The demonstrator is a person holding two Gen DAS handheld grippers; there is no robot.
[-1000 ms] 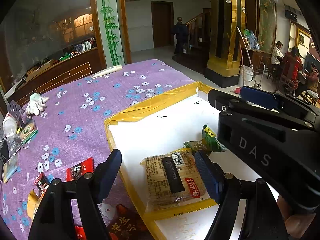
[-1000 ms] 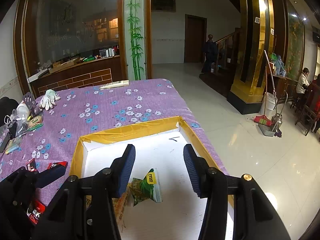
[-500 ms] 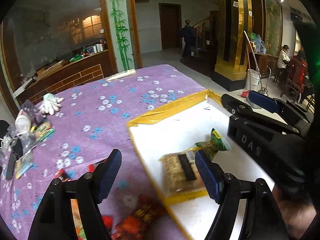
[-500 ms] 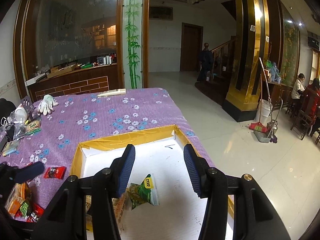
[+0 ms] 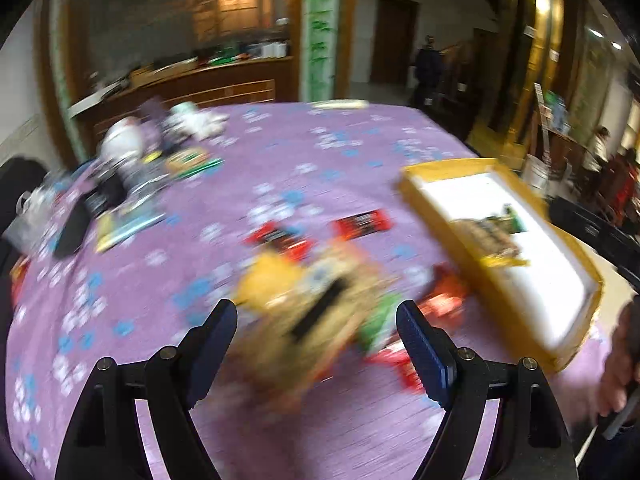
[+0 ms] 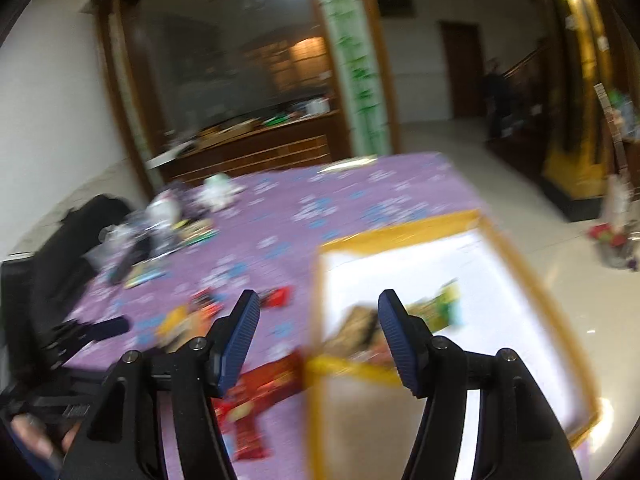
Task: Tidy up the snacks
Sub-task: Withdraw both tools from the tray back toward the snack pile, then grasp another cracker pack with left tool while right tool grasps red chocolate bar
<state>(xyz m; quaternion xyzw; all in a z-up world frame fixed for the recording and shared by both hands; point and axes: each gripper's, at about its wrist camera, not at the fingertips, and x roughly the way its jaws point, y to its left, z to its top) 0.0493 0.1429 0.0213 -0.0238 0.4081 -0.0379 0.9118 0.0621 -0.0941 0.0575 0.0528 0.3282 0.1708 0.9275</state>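
Left gripper (image 5: 316, 346) jaws spread, opening, empty; heaped snack packets (image 5: 320, 292) seen just ahead between them. Several could be pinched together. Right gripper (image 6: 316, 336) jaws opening, empty, straddling tray rim (image 6: 316, 312); rim could be struck.

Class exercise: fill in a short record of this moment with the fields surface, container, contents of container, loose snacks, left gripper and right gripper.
surface: purple flowered tablecloth
container: yellow-rimmed tray with a white floor, at the table's right
contents of container: tan snack packet and green packet; details blurred
loose snacks: pile of packets on the cloth left of the tray, red wrappers beyond it
left gripper: jaws opening, nothing gripped, above the pile
right gripper: jaws opening, nothing between them, over the tray's left rim
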